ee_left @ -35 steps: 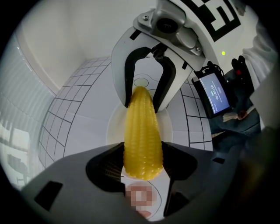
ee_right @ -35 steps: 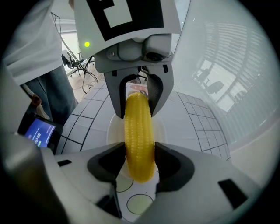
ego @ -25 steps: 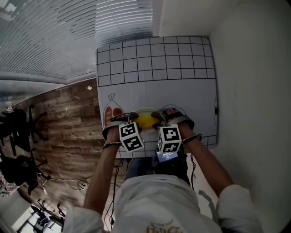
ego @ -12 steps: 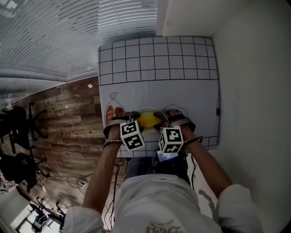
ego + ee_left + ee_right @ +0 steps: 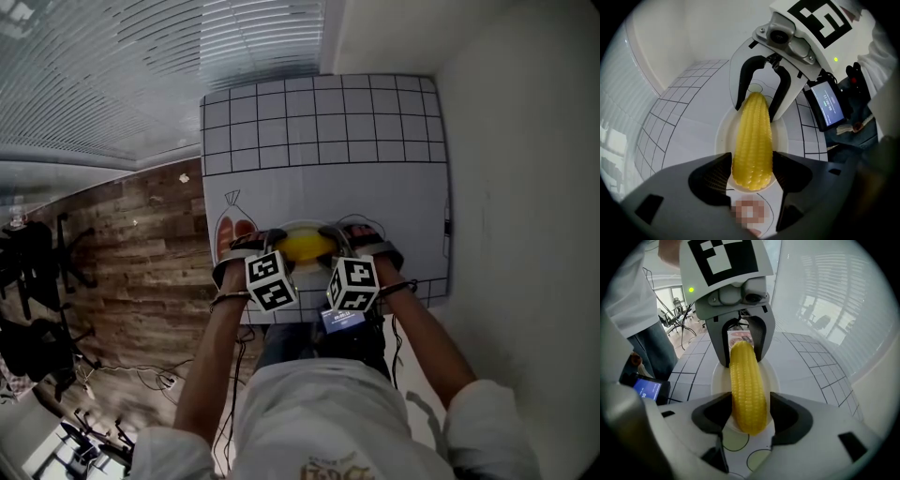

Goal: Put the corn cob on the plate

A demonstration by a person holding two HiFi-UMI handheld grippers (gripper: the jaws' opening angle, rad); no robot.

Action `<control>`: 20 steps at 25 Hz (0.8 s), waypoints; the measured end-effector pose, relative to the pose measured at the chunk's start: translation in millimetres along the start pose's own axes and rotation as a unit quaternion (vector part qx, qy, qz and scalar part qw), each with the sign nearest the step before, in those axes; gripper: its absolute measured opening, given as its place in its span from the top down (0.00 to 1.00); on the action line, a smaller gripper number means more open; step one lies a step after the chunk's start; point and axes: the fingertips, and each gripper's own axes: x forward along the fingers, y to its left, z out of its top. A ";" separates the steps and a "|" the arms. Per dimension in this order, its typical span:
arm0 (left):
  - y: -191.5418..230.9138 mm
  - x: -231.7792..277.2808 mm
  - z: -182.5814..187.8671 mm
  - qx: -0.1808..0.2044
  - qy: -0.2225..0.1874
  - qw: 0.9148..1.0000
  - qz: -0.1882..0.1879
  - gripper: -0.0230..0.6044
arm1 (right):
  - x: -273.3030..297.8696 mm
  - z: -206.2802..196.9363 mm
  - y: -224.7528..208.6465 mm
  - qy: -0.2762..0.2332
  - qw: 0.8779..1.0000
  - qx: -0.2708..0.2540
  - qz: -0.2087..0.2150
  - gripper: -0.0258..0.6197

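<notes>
Left gripper [image 5: 751,169]: jaws spread wide and just now opening further. One end of the corn cob [image 5: 752,136] lies between them, the pads close beside it with no visible squeeze. The cob rests lengthwise on the white plate [image 5: 721,137], on the gridded worktop [image 5: 375,187]. Right gripper [image 5: 750,411]: jaws also parted and just now opening, straddling the cob's other end with a slight gap.

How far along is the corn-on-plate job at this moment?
Done: the corn cob appears to lie on the plate. In hand: the left gripper and right gripper have just been opening their jaws, each with one end of the cob between them, seemingly released. Left: draw both grippers away.
</notes>
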 end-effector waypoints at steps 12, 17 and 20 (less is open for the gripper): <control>-0.9 -7.7 -7.0 -0.039 -0.016 0.999 -0.007 0.52 | -6.1 -1.5 2.2 -0.006 0.999 0.041 0.003 0.56; 0.7 -12.0 -10.2 -0.046 -0.024 0.999 0.004 0.52 | -10.2 -0.5 0.8 -0.006 0.999 0.046 -0.005 0.56; -0.6 -15.9 -8.2 -0.043 -0.028 0.999 0.008 0.52 | -12.2 -0.4 0.2 -0.006 0.999 0.045 -0.012 0.56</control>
